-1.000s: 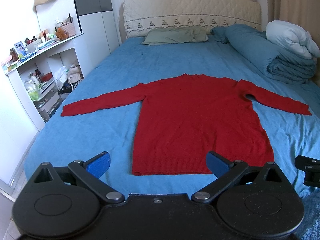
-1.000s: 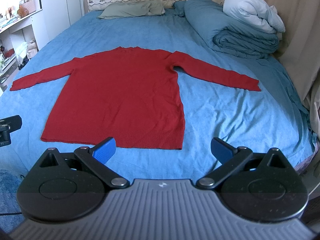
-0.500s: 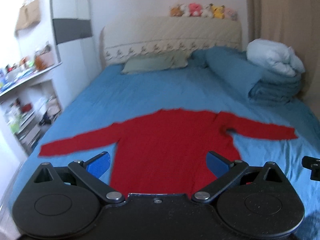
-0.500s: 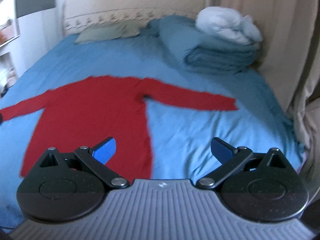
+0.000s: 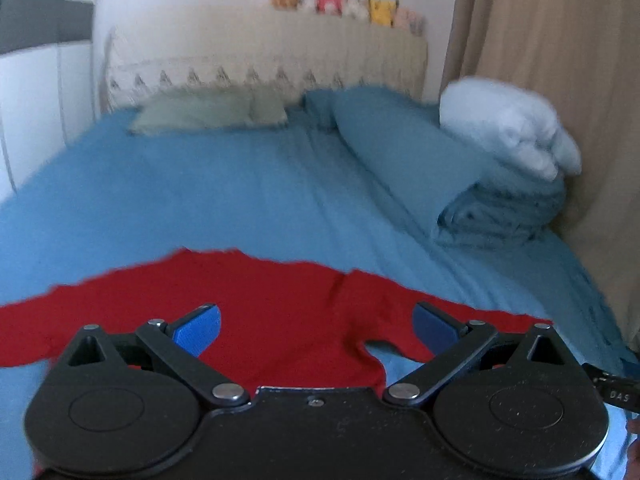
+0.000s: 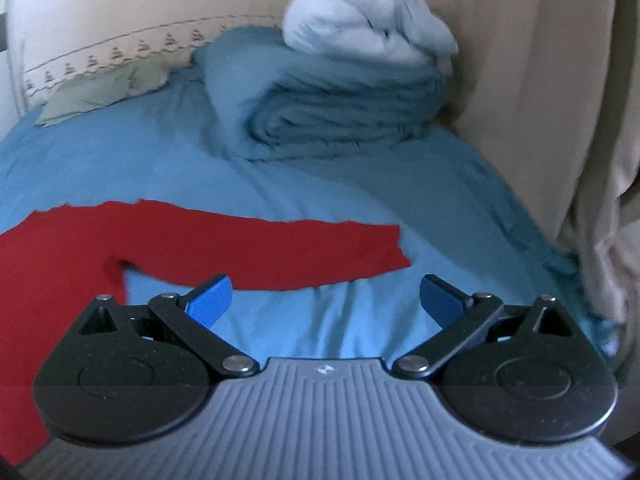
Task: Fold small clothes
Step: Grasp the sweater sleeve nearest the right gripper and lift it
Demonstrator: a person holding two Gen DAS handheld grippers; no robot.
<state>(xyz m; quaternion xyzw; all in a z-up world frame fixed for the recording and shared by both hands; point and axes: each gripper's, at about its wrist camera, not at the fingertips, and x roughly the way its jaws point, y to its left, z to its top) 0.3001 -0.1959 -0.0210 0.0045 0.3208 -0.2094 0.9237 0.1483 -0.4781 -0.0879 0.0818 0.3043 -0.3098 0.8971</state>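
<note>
A red long-sleeved sweater (image 5: 272, 304) lies flat on the blue bed sheet (image 5: 224, 200), sleeves spread out. My left gripper (image 5: 316, 328) is open and empty, above the sweater's upper body near the right armpit. In the right wrist view the sweater's right sleeve (image 6: 288, 248) stretches across to its cuff. My right gripper (image 6: 326, 300) is open and empty, just in front of that sleeve over bare sheet. The sweater's hem is hidden below both grippers.
A folded blue duvet (image 6: 344, 108) with a white bundle (image 6: 368, 20) on top lies at the right side of the bed. A green pillow (image 5: 208, 114) sits by the headboard (image 5: 264, 68). A beige curtain (image 6: 552, 120) hangs along the right edge.
Both grippers have moved forward over the bed and swung to the right. The sweater now sits low in both views. Both stayed open.
</note>
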